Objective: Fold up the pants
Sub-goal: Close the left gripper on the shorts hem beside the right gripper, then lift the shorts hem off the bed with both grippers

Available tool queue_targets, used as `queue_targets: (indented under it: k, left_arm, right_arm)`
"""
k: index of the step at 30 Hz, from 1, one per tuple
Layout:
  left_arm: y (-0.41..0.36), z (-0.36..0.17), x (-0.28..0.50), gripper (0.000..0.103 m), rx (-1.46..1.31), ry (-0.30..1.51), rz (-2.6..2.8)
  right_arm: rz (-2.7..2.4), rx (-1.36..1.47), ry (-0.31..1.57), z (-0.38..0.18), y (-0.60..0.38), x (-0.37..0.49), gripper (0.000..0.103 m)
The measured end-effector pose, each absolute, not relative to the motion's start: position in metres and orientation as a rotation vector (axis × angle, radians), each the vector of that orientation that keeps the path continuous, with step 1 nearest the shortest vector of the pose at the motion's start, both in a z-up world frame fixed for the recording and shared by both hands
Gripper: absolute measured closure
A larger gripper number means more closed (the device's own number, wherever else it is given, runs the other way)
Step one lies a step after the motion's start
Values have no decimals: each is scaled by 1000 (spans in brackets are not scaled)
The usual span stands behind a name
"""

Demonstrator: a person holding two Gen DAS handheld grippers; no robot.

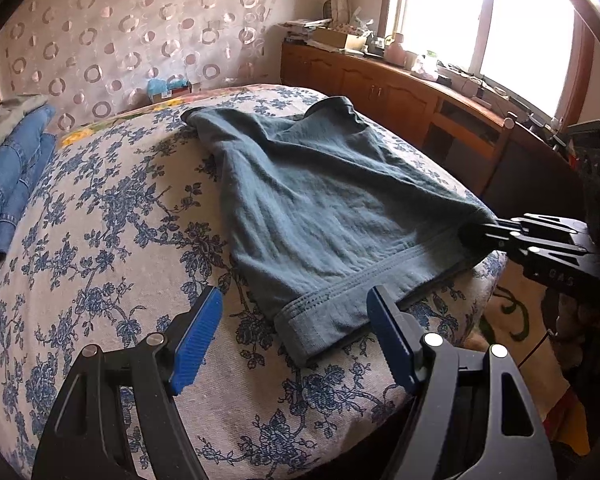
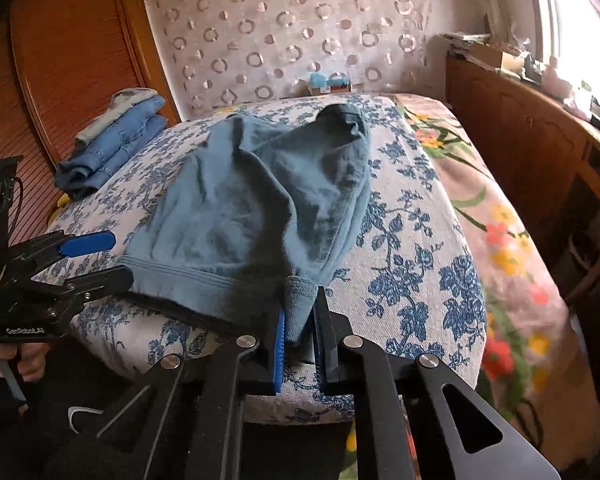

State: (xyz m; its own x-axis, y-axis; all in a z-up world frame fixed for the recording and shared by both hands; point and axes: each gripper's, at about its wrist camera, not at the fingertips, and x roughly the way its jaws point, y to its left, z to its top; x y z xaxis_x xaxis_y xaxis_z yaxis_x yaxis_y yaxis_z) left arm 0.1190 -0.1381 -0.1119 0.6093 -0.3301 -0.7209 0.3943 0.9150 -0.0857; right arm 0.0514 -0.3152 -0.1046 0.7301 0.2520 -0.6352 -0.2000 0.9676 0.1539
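Right wrist view: my right gripper pinches the teal knit pants' waistband corner, left gripper gapes empty w/ waistband between — clamp, then lift evenly.

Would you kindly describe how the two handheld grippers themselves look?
Both are black, angular linkage frames with triangular cut-outs and round silver pivot pins. The left gripper has ribbed blue finger pads; the right gripper matches. White "GenRobot.AI" lettering marks the left one's body in the right wrist view.
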Motion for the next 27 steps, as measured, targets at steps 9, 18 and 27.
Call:
queue_targets:
  k: [9,18,27]
  left_arm:
    - [-129,-112,119,40,19,831,-456]
    - [-134,-122,118,57,2,881,-483]
    - [-136,-120,114,76,1,865,-504]
  right_arm:
    - [251,63,683,-103,-311,49,92]
    - [252,74,695,-108,-312,49,92]
    - [239,114,711,-114,-319,52,91]
